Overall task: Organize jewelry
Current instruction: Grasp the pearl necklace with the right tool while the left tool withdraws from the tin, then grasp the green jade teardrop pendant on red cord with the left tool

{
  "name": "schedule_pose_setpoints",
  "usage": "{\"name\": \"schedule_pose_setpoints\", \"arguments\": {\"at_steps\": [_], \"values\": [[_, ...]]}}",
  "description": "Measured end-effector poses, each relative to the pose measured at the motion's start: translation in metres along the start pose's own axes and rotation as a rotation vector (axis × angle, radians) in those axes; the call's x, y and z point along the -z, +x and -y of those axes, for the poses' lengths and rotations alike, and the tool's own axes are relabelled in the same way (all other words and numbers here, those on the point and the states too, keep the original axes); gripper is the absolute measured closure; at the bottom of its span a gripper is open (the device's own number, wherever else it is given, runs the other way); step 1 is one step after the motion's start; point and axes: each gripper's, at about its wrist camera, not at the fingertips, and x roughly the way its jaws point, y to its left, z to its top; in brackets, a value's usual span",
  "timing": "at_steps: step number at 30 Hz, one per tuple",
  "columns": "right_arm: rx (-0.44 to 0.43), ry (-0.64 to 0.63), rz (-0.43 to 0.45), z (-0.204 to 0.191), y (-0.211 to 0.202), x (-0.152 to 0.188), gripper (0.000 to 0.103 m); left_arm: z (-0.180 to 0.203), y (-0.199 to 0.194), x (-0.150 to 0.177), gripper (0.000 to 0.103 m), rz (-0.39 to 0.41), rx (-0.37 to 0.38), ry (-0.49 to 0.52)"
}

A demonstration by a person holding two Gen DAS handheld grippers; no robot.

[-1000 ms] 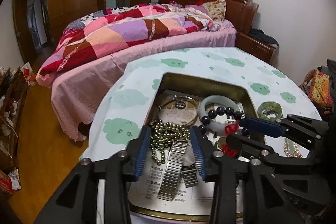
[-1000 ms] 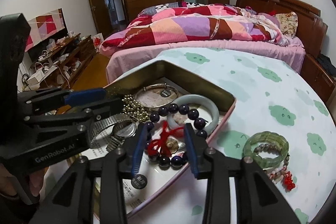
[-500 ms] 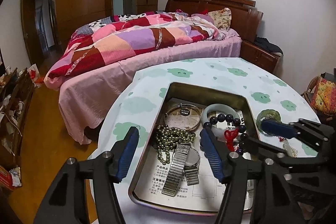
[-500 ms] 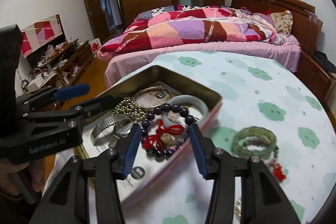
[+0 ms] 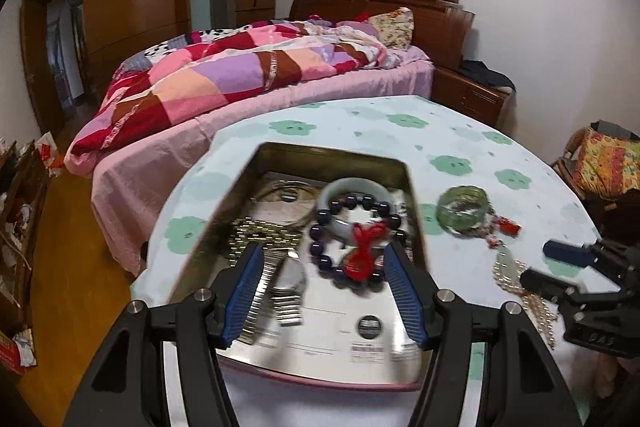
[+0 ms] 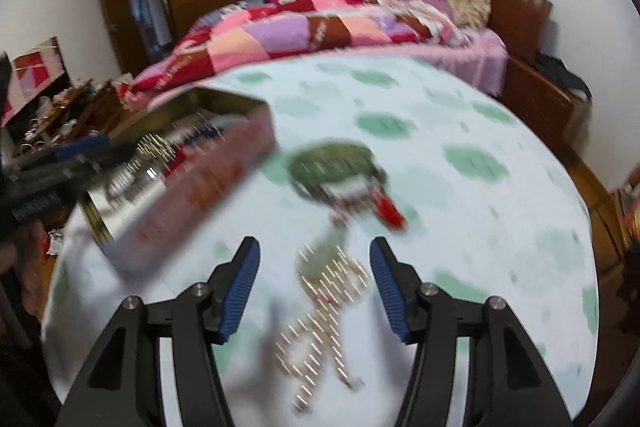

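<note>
A round table covered with a pale cloth printed with green clouds stands beside a bed with a patchwork quilt. On the table's left half sits an open metal tin with a pink outer wall. Inside the tin lie a dark bead bracelet carrying a red knot, a pale jade bangle partly under it, a gold bead chain, a thin silver bangle toward the far wall, and a steel-band wristwatch resting on a printed paper sheet. The left gripper hovers over the near end of the tin with its blue-padded jaws wide apart, holding nothing; the watch and the beaded bracelet appear between them. Outside the tin, just to its right on the cloth, lie a green bangle, a small red charm, and a pearl strand trailing toward the table's near edge. The right gripper is positioned above the pearl strand, its jaws likewise wide and empty; this view is heavily motion-blurred, so finer detail of the jewelry cannot be resolved.
</note>
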Motion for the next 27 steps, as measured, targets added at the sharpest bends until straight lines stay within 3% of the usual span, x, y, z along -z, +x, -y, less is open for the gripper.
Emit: {"name": "schedule_pose_setpoints", "arguments": {"at_steps": [10,11,14,15,27], "values": [[0.006,-0.041,-0.059,-0.001,0.012,0.008,0.044,0.033,-0.002,-0.002,0.041,-0.009,0.040,0.070],[0.007,-0.048,-0.066,-0.002,0.013,0.008,0.048,0.035,-0.002,-0.003,0.040,-0.009,0.045,0.076],[0.027,-0.054,-0.094,0.001,0.015,0.014,0.085,0.043,-0.001,-0.006,0.040,-0.010,0.064,0.090],[0.024,-0.046,-0.094,0.004,0.014,0.015,0.089,0.046,-0.001,-0.007,0.040,-0.009,0.073,0.098],[0.131,0.025,-0.071,0.048,-0.008,0.026,0.089,0.097,0.016,-0.010,0.041,-0.050,0.168,0.189]]}}
